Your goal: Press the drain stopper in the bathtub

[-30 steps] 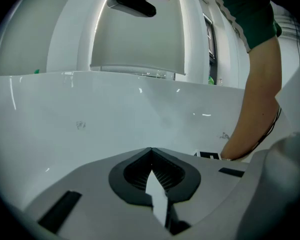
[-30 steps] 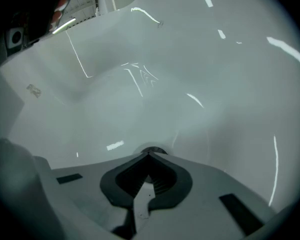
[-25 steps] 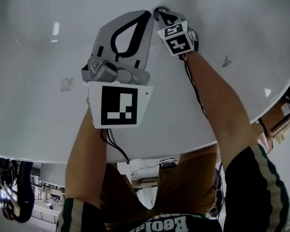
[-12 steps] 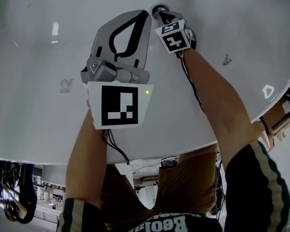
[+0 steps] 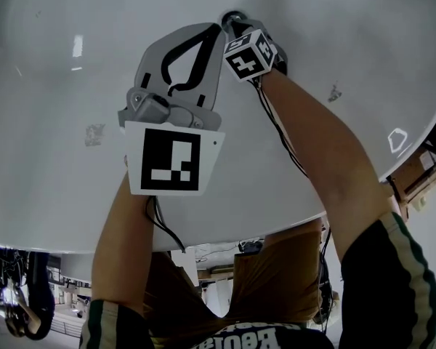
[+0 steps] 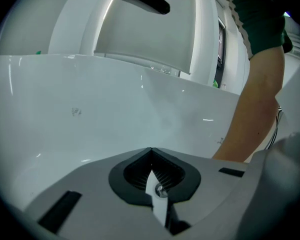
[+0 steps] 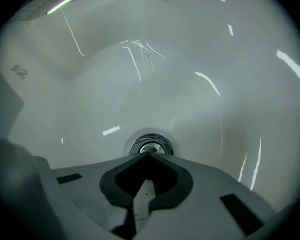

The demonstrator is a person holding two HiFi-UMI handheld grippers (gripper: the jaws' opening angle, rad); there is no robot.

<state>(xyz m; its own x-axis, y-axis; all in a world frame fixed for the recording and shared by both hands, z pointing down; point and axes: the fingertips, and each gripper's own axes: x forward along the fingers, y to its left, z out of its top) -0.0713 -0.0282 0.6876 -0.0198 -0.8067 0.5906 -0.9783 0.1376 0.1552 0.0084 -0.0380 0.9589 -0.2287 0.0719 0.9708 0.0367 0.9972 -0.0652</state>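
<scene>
A: Where's the stopper?

B: The round chrome drain stopper (image 7: 151,146) is set in the floor of the glossy white bathtub (image 7: 200,64), at the lowest part, where the smooth walls curve up around it. It's a shiny metal disc in a polished ring.

A: Which way does it lie?

B: Flat, with its face looking up out of the tub floor. Being round, it has no long axis.

A: And the claws?

B: The grey plastic right gripper (image 7: 149,153) has its jaws closed together to a point, with nothing between them. That point lies over the stopper's near rim. I cannot tell whether it touches.

A: The other one?

B: The grey left gripper (image 6: 151,149) is also closed to a point and empty, aimed at the bare tub wall. From the head view it sits just beside the right gripper (image 5: 237,23), and both bare forearms reach in over the tub's rim.
</scene>
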